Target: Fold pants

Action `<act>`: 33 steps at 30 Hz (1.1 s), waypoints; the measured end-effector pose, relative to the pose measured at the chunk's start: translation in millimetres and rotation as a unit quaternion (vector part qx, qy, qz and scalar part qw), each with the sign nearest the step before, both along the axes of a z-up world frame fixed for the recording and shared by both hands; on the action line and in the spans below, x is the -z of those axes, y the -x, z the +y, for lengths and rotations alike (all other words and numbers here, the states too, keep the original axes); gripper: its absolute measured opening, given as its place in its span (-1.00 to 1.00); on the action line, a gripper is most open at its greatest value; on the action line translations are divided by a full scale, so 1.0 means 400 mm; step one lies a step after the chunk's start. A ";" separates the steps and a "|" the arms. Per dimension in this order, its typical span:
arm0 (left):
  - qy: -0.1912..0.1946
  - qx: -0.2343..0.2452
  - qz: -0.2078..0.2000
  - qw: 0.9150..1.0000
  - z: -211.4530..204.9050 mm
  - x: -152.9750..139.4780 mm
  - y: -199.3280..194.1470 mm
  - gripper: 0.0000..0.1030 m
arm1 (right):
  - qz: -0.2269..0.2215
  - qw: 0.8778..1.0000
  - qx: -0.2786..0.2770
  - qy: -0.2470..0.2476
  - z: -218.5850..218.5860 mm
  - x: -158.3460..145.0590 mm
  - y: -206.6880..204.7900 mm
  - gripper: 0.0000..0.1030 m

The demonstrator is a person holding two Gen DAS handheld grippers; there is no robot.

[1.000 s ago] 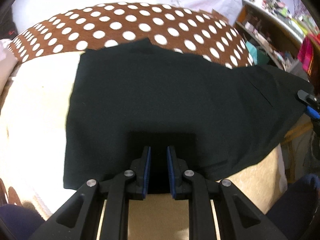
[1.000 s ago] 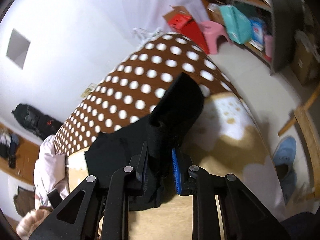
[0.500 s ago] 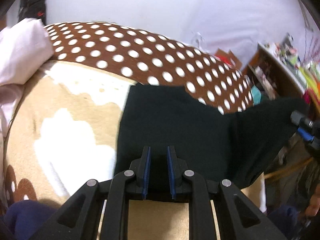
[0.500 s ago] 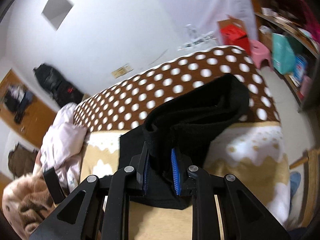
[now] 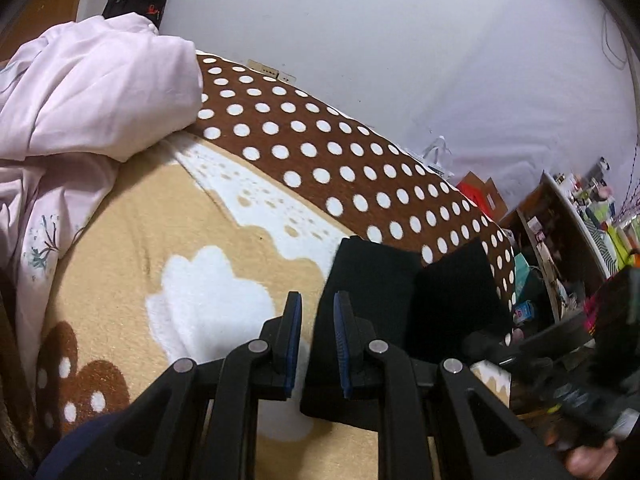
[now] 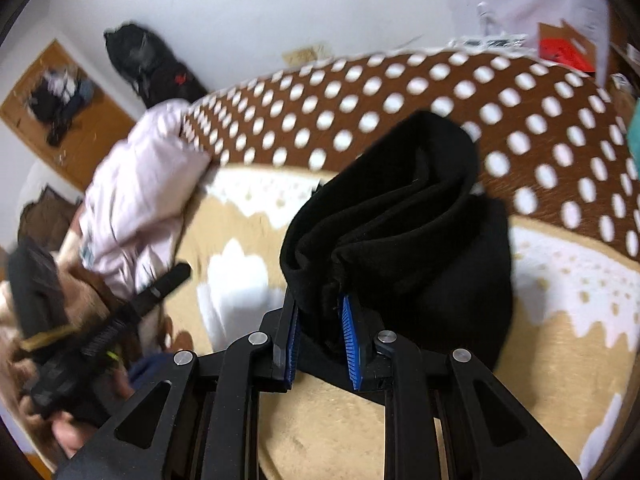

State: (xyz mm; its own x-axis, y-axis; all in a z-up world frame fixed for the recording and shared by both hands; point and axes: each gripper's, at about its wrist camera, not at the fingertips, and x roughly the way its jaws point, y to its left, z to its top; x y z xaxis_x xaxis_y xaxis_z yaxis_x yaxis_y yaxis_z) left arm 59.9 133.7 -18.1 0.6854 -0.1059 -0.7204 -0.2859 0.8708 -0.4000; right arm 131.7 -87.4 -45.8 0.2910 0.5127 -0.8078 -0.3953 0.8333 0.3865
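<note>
Pants (image 6: 400, 216): black, bunched in several layers, lifted above the bed at my 12 o'clock. Right gripper (image 6: 320, 336): jaws clamped on the bundled edge. Left gripper (image 5: 316, 340): jaws narrowly parted, nothing visibly pinched; the cloth lay just past its right pad. Step, as I judged: mid-fold, carrying one end across. Next: lay it square and flat. Blanket (image 5: 168, 216): tan with white clouds, dotted brown border at 1 o'clock. Pink bedding (image 5: 80, 100) at 10 o'clock; cluttered shelves (image 5: 576, 232) at 3.

Soft, even indoor light is filling both views. Motion blur is smearing the right wrist view, worst at left. Fisheye distortion is bending edges; dark vignette is ringing corners. Black pants (image 6: 404, 216) are losing detail.
</note>
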 end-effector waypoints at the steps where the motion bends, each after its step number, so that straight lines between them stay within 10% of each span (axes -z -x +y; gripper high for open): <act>1: 0.002 0.001 0.001 1.000 0.002 0.002 -0.001 -0.65 | 0.009 1.000 -0.007 0.004 0.014 0.017 -0.002 -0.58; 8: 0.002 0.005 -0.001 1.000 0.005 -0.003 -0.002 -0.65 | 0.052 0.998 -0.046 -0.012 0.065 0.088 0.012 -0.09; 33: -0.010 0.121 0.136 0.983 -0.153 0.182 -0.123 -0.39 | 0.063 0.992 0.102 -0.036 -0.268 0.134 0.021 -0.08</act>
